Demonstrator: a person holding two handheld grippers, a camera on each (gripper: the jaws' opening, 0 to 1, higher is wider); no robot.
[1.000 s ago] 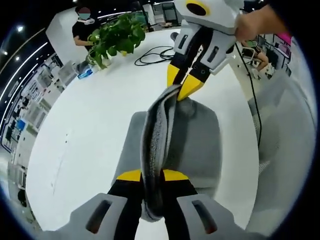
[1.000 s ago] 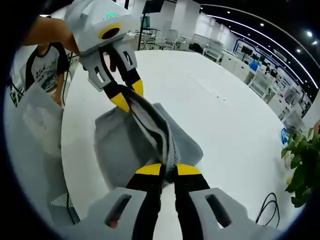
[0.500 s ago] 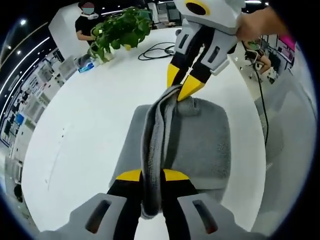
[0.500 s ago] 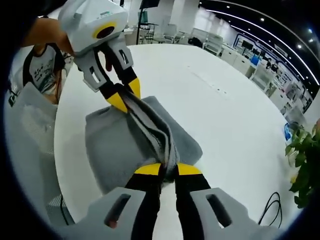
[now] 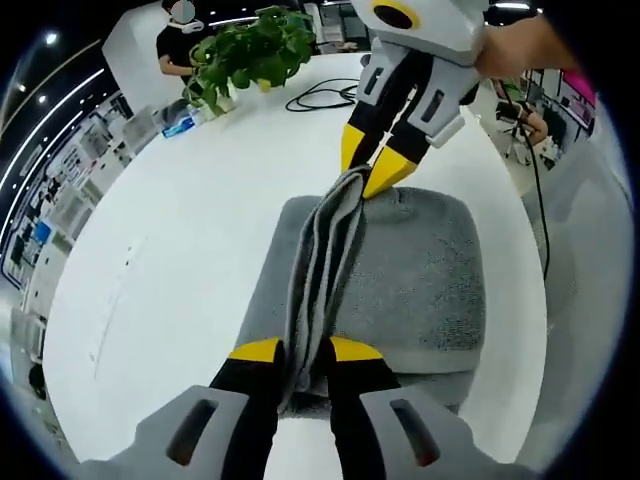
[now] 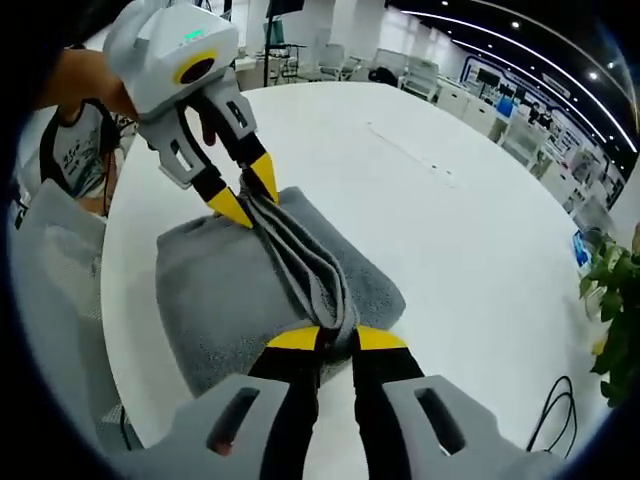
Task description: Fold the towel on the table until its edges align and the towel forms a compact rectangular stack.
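Observation:
A grey towel point(image 5: 420, 280) lies folded on the round white table point(image 5: 180, 250), with a raised ridge of its edges stretched between both grippers. At the near end of that ridge my left gripper point(image 5: 305, 350) is shut on the cloth. My right gripper point(image 5: 368, 172) pinches the far end, low over the towel. In the right gripper view the towel point(image 6: 220, 300) spreads to the left of the ridge. There, my right gripper point(image 6: 337, 340) holds the near end and the left gripper point(image 6: 245, 197) holds the far end.
A potted plant point(image 5: 245, 55), a black cable point(image 5: 320, 98) and a standing person point(image 5: 180, 25) are at the table's far side. A grey mesh chair point(image 6: 60, 260) and a seated person point(image 6: 70, 140) are beside the table. More desks stand beyond the table.
Both grippers have come down toward the table with the ridge still held. The towel below now lies flatter and wider.

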